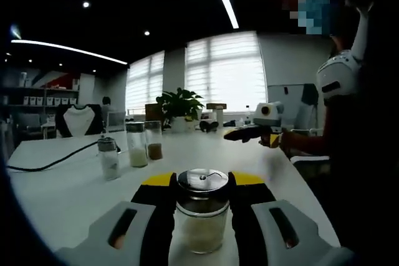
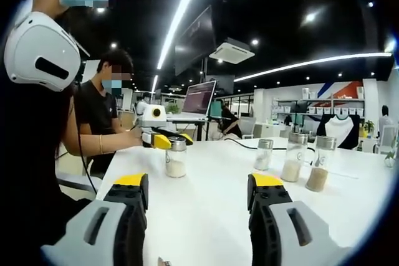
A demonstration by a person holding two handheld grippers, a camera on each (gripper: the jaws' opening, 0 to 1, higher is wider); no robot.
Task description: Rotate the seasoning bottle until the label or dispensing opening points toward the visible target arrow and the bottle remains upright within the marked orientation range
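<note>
Between the jaws of the left hand-held gripper (image 1: 201,216) stands the seasoning bottle (image 1: 201,210), upright on the table (image 1: 68,185), gripped at its glass sides, long axis vertical. Right hand-held gripper (image 2: 198,200) gapes empty, well apart; the left is nearer for the twist.

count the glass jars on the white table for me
4. One seasoning bottle sits between the left gripper jaws. Three stand grouped further along the table: a short shaker, a tall white-filled jar, and a brown-filled jar.
</note>
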